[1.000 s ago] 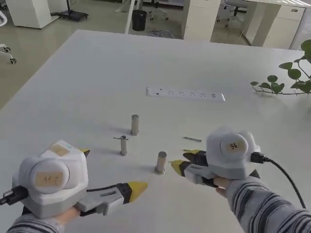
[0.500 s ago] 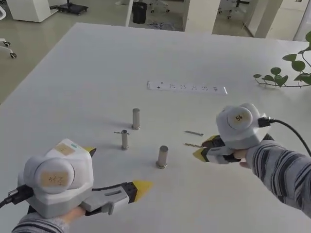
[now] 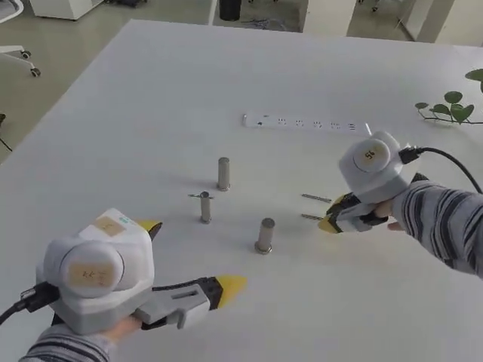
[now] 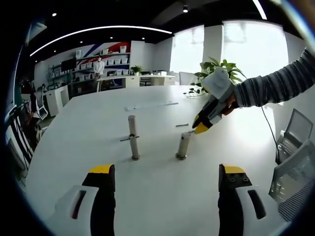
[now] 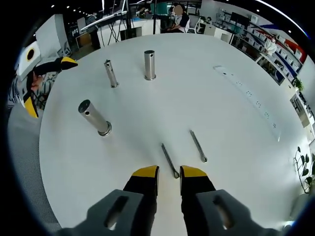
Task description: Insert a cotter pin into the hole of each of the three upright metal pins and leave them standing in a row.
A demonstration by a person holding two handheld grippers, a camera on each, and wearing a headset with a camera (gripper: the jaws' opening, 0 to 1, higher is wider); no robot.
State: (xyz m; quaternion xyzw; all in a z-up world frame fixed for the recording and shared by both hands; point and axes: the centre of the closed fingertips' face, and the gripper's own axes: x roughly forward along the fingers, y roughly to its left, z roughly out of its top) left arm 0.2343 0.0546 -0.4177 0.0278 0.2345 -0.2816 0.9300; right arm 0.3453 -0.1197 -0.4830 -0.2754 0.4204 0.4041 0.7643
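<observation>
Three upright metal pins stand on the white table: a far pin (image 3: 223, 173), a middle pin (image 3: 205, 207) with a cotter pin through its top, and a near pin (image 3: 265, 235). Two loose cotter pins lie flat to their right, one farther (image 3: 317, 198) and one nearer (image 3: 310, 217). My right gripper (image 3: 330, 223) points at the nearer cotter pin (image 5: 169, 159); its jaws stand a narrow gap apart (image 5: 170, 173), with the pin's end between the tips, and the pin rests on the table. My left gripper (image 3: 189, 255) hovers wide open (image 4: 166, 170) in front of the pins, holding nothing.
A white power strip (image 3: 306, 123) lies beyond the pins. A leafy plant (image 3: 453, 109) reaches in at the far right. The right gripper's black cable (image 3: 445, 158) trails off to the right. The table's left edge (image 3: 68, 83) borders open floor.
My right gripper has moved away from the near pin, to the right, to the nearer loose cotter pin, and its jaws have narrowed. The left gripper has hardly moved.
</observation>
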